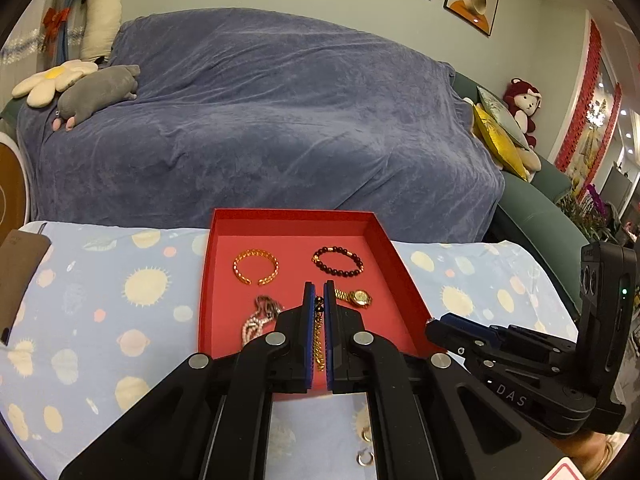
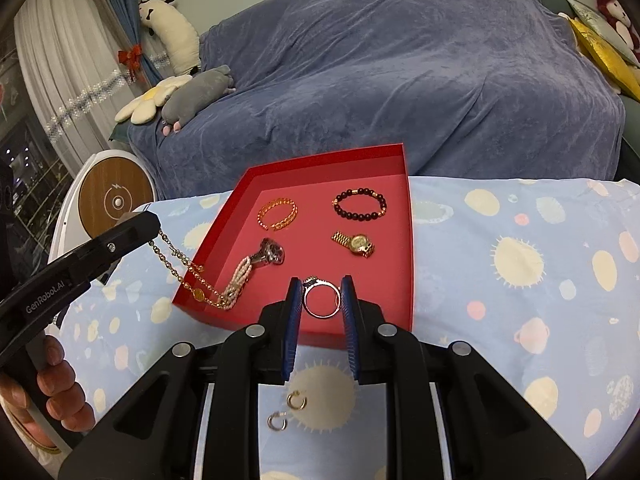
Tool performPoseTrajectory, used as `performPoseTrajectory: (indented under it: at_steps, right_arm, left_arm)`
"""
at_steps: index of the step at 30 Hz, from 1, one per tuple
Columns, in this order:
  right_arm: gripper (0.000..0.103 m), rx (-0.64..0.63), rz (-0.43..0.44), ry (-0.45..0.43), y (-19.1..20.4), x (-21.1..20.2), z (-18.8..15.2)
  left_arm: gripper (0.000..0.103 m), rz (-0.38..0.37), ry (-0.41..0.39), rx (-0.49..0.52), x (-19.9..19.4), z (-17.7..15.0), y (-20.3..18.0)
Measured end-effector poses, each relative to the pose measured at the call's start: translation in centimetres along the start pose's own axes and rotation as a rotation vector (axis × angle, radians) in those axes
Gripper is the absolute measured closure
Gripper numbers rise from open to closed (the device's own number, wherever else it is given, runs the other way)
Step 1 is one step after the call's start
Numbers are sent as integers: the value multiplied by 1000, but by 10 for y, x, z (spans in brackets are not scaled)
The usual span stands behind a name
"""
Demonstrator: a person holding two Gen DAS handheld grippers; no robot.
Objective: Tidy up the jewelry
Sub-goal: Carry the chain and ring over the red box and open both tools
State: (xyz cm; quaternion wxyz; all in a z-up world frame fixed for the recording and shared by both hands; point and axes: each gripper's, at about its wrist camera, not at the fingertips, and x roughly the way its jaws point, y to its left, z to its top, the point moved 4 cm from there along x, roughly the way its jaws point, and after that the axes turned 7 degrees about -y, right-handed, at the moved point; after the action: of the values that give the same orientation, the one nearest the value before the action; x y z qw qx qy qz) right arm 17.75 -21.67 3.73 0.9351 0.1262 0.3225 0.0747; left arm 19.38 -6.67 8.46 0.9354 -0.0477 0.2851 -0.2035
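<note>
A red tray (image 1: 224, 216) (image 2: 404, 168) lies on the patterned cloth. In it are a gold open bangle (image 1: 256, 266) (image 2: 278, 213), a dark bead bracelet (image 1: 338, 261) (image 2: 360, 204), a gold watch (image 1: 358, 298) (image 2: 356, 243) and a pearl piece (image 1: 258, 318) (image 2: 256, 264). My left gripper (image 1: 319, 292) (image 2: 148, 220) is shut on a gold chain necklace (image 1: 319, 350) (image 2: 180, 268), which hangs over the tray's left edge. My right gripper (image 2: 322, 284) (image 1: 434, 322) is shut on a ring (image 2: 321, 300) above the tray's near part.
Two small hoop earrings (image 2: 297, 400) (image 2: 277, 421) lie on the cloth near me; they also show in the left wrist view (image 1: 366, 458). A sofa under a blue blanket (image 1: 260, 112) stands behind the table, with soft toys (image 1: 98, 94). A round wooden device (image 2: 116, 200) is at the left.
</note>
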Motion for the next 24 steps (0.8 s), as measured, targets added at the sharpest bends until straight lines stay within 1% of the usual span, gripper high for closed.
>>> performPoseTrajectory:
  at_steps: [3,7,12,14,15,16,17,18,19,20,21,24]
  right_arm:
    - [84,13,-5,10,-4,21,7]
    - [84,16,-8,34,-6,48,6]
    - [84,16,6,76,-7,75,3]
    - [82,17,3,82,-7,79,2]
    - [82,16,0,80,-8,79,2]
    - [81,18,-2,76,-8,77,2]
    - [79,22,-4,69,-8,74,3]
    - [79,28,-4,60,-9,69,4]
    - [79,34,-5,50,-10,64,5]
    - [76,38,-2,39,-11,56,7]
    - [71,37,-2,27,-11,47,8]
    - [69,8,-13,1,-10,16,7]
  left_arm:
    - [101,11,7,6,24,6,3]
    - [101,38,17,8,54,10,8]
    - [101,54,49,-14,82,8,17]
    - [100,57,70,-25,89,6,22]
    - [97,76,73,-36,90,5,25]
    - [96,75,72,-50,90,4,28]
    - [88,72,71,-61,89,4,30]
    - [73,84,67,-71,86,5,33]
    - [66,95,58,-79,82,5,35]
    - [54,103,47,-86,78,6,37]
    - [51,112,38,-90,71,8,40]
    - [50,112,27,-87,51,11,42]
